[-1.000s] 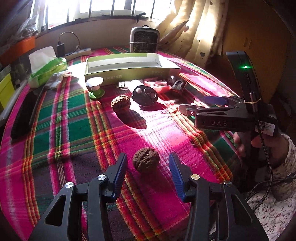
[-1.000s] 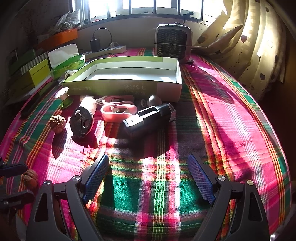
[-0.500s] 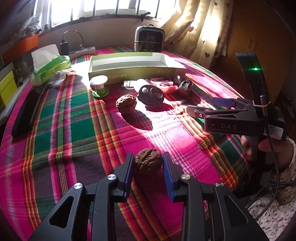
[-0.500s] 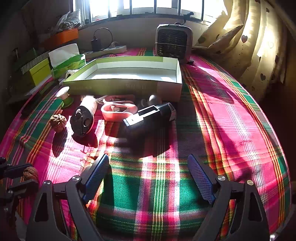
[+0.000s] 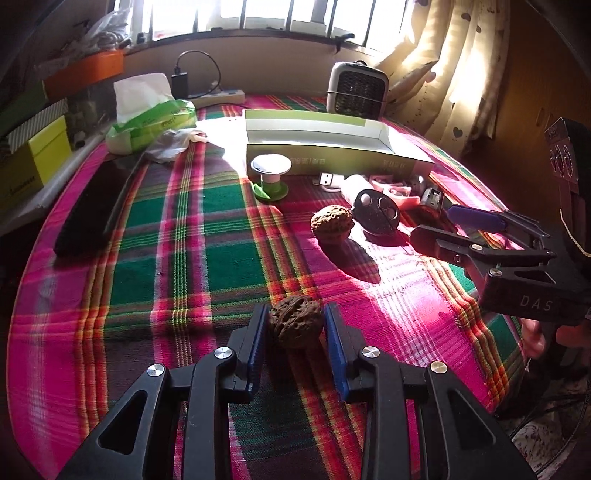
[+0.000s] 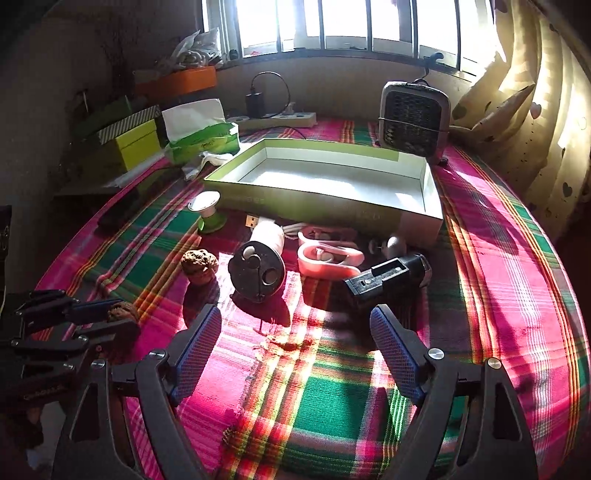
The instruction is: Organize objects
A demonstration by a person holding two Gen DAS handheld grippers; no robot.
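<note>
Left gripper (image 5: 295,328) clamped on near walnut (image 5: 294,325), short of open box (image 5: 332,147); right gripper (image 6: 295,354) wide, closing, empty, nearer black device (image 6: 388,278).

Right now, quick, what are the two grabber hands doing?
Left gripper: shut on a walnut on the plaid tablecloth.
Right gripper: open with nothing between its jaws, which are closing a little.

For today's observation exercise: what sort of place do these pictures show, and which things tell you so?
Probably a room in a home. A table under a plaid cloth stands by a barred window with heart-print curtains, and a tissue pack and small heater sit on it.
</note>
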